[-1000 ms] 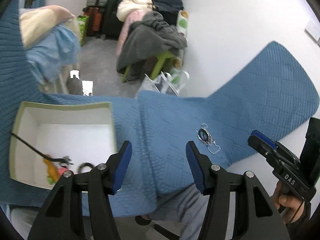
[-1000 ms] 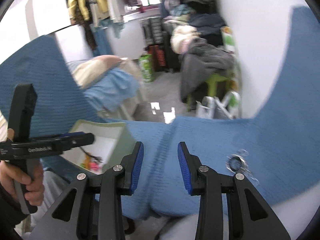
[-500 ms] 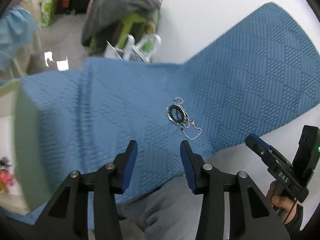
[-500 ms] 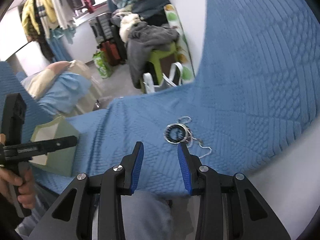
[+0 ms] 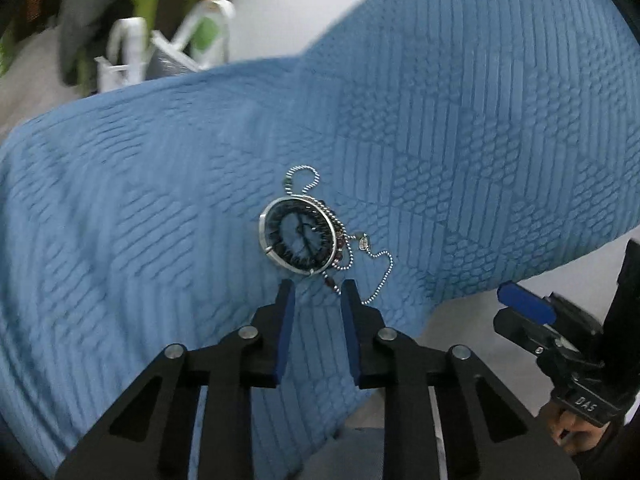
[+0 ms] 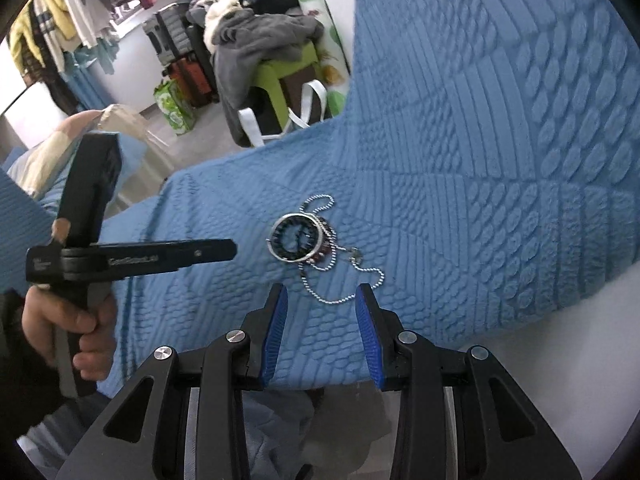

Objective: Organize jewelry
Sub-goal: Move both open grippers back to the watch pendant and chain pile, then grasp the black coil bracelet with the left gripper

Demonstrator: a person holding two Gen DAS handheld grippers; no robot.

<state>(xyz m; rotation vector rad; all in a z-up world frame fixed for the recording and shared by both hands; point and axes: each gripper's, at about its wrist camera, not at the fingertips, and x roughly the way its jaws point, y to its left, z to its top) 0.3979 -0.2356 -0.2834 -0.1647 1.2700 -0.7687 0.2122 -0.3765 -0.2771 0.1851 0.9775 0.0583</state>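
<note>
Blue quilted cloth covers the whole work surface, stitched in blocks of ribs and scales. On it lies a small heap of jewelry: a silver bangle ringed inside with dark beads, a fine ball chain looping around and trailing off it, and a few dark red beads at its edge. The left gripper hovers just short of the bangle's near rim, its blue-padded fingers parted by a narrow gap and holding nothing. The right gripper sits a little further back from the heap, jaws spread wider, also empty, with the chain's loose end lying just ahead between its fingertips. Beyond the cloth's far edge stands a green stool piled with grey clothing.
</note>
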